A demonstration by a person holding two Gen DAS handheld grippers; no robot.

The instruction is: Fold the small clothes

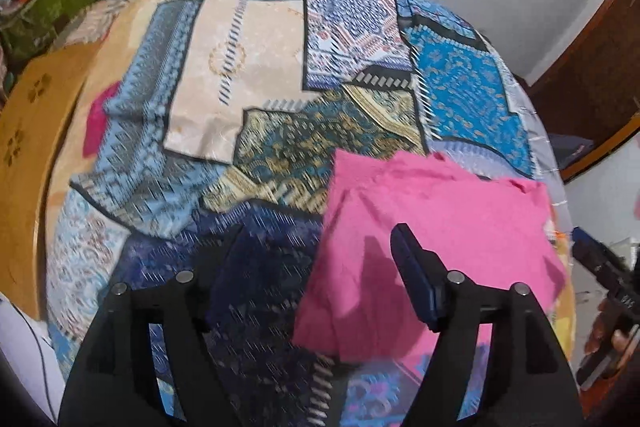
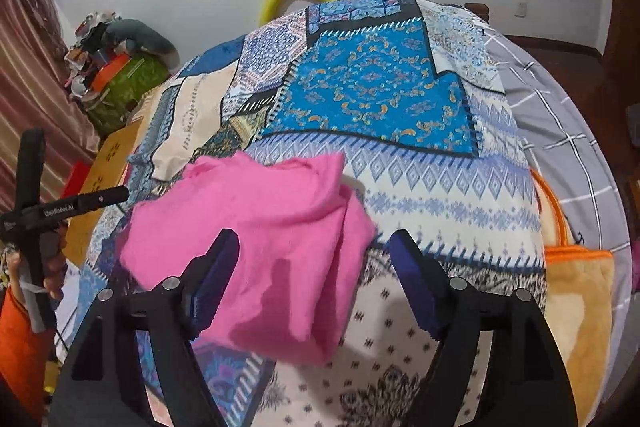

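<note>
Pink garment (image 2: pixel 256 251): lies folded on the patchwork bedspread (image 2: pixel 380 95), near edge of the bed, between my two grippers.
Left gripper (image 1: pixel 316 255): fingers spread, nothing pinched; its right finger hangs over the cloth's left part.
Right gripper (image 2: pixel 316 259): released too; the cloth's right edge sits in the gap, pads clear.
Why so: I judge both stand wide to let the fold settle.
Long axis: roughly left to right, fold edge nearest me; which end is the neck, I cannot tell.

The pink garment (image 2: pixel 256 251) looks like soft matt fleece, perhaps knit, on smooth printed patchwork cloth (image 2: pixel 384 99).
</note>
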